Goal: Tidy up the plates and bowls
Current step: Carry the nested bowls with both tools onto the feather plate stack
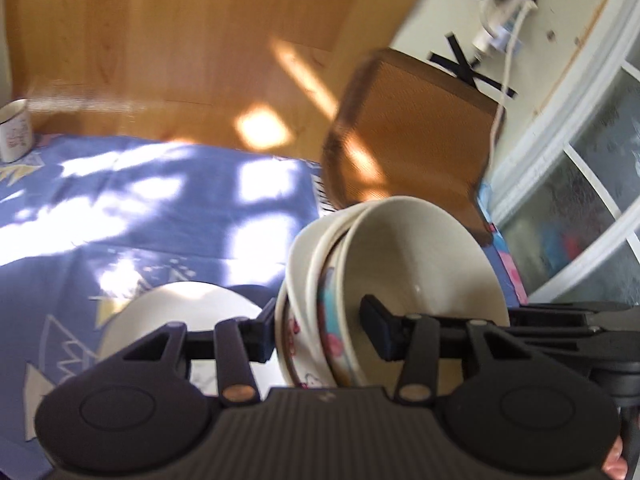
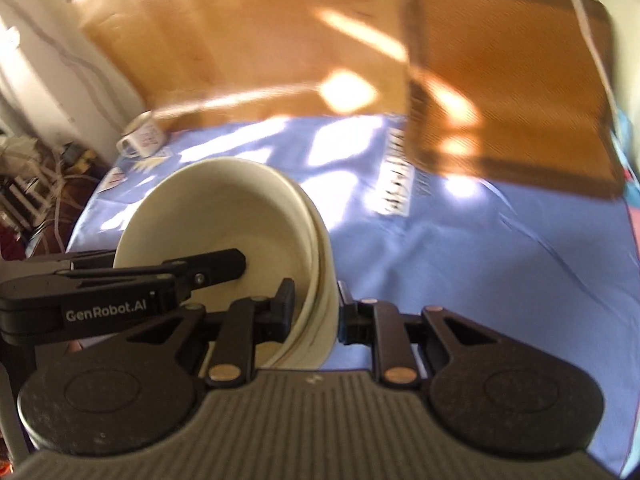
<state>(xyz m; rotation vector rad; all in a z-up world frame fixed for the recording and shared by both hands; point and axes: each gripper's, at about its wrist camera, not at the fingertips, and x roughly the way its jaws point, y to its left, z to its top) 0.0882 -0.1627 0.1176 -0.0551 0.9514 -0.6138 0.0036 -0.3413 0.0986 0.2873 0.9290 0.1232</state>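
In the left wrist view my left gripper (image 1: 320, 330) is shut on the rim of a stack of cream bowls (image 1: 404, 264), nested and tilted, the lower one with a pink and blue pattern. A white plate (image 1: 188, 312) lies on the blue cloth (image 1: 160, 208) below left of the fingers. In the right wrist view my right gripper (image 2: 316, 312) is shut on the opposite rim of the same bowl stack (image 2: 224, 224), one finger inside and one outside. The left gripper's finger (image 2: 200, 268) reaches into the bowl from the left.
A brown woven tray (image 1: 408, 136) (image 2: 508, 80) stands at the cloth's far right. A white mug (image 1: 16, 128) (image 2: 142, 136) sits at the far left corner. A wooden panel (image 1: 180, 40) backs the table. Cables and a window frame (image 1: 580, 160) are at right.
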